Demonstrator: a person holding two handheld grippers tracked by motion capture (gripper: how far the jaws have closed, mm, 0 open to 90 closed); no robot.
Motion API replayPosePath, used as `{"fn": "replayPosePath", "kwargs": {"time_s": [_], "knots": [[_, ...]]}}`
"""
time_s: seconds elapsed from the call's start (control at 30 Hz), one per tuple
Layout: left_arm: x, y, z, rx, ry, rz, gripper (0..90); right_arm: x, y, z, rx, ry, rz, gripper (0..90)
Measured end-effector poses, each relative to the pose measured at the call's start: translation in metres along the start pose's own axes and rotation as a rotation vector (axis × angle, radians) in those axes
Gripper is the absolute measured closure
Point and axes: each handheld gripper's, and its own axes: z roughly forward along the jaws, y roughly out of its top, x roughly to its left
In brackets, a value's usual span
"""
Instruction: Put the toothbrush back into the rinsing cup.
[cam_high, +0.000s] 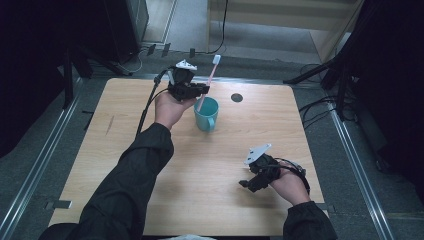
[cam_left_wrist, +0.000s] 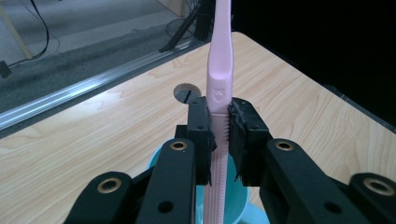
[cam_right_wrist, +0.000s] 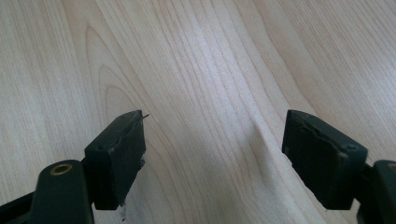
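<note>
The pink toothbrush (cam_left_wrist: 219, 84) is clamped at its handle between the closed jaws of the left gripper (cam_high: 196, 90), held near upright with its bristled head at the top. Its lower end sits inside the teal cup (cam_high: 206, 113), which stands toward the far middle of the wooden table (cam_high: 125, 135); the upright hold is judged to suit passage through the cup's mouth. The right gripper (cam_right_wrist: 212, 158) is kept wide open, with nothing held, low over bare wood near the front right, well apart from the cup.
</note>
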Motion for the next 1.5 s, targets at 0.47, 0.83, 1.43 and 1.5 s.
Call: {"fn": "replayPosePath", "kwargs": {"time_s": [0.47,0.83,1.43,1.5], "knots": [[0.001,-0.002,0.027,0.045,0.016,0.004,78.7,0.000,0.000,0.000,0.000,0.000,-0.003,21.3],[0.004,-0.014,0.037,0.076,0.017,-0.002,78.5,0.000,0.000,0.000,0.003,-0.002,-0.008,21.3],[0.009,-0.039,0.044,0.153,0.016,-0.020,77.9,0.000,0.001,0.002,0.013,0.002,-0.015,21.3],[0.007,-0.039,0.045,0.157,0.020,-0.013,77.9,0.000,0.001,0.002,0.014,0.000,-0.015,21.3]]}}
